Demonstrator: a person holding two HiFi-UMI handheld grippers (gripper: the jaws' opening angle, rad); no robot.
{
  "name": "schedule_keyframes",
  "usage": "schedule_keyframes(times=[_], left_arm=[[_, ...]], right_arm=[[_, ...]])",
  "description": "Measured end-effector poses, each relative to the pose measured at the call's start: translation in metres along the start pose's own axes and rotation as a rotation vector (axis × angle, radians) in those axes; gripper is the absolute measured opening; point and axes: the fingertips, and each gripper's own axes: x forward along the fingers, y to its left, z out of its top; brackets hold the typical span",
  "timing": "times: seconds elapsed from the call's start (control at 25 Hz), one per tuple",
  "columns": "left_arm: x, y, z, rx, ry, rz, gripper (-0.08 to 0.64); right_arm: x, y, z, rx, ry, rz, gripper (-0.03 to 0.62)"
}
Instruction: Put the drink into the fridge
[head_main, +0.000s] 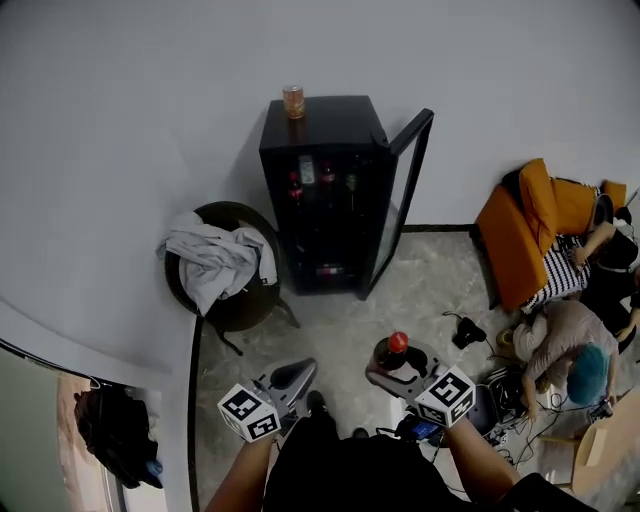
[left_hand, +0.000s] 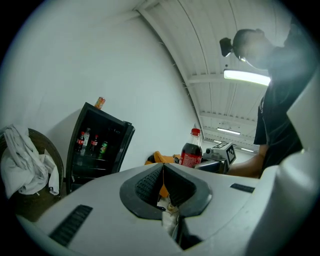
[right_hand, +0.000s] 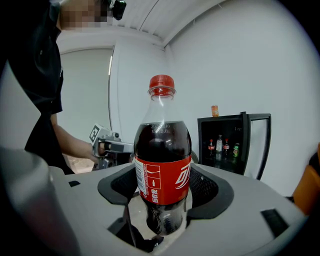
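bottle stands clamped in right claw; left claw closed, fridge open.

White cloth over round chair

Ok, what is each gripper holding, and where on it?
The right gripper is shut on the cola bottle, at its lower body by the red label. The left gripper is shut, holding nothing.
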Motion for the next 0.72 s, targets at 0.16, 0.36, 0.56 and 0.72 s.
schedule_keyframes(times=[0.16, 0.36, 0.56, 0.72], left_arm=[[0.01, 0.041, 0.016, -0.001, 0.011, -0.042, 0.012], [0.021, 0.084, 0.043, 0.0, 0.012, -0.095, 0.011], [0.028, 0.121, 0.061, 0.008, 0.015, -0.14, 0.012], [0.026, 0.141, 0.063, -0.017, 0.016, -0.14, 0.012]], right_arm=[[0.039, -0.021, 0.023, 0.006, -0.009, -0.033, 0.324], [0.076, -0.041, 0.053, 0.021, -0.033, -0.057, 0.324], [0.106, -0.057, 0.069, 0.021, -0.03, -0.1, 0.324], [0.121, -0.063, 0.075, 0.037, -0.021, -0.103, 0.324]])
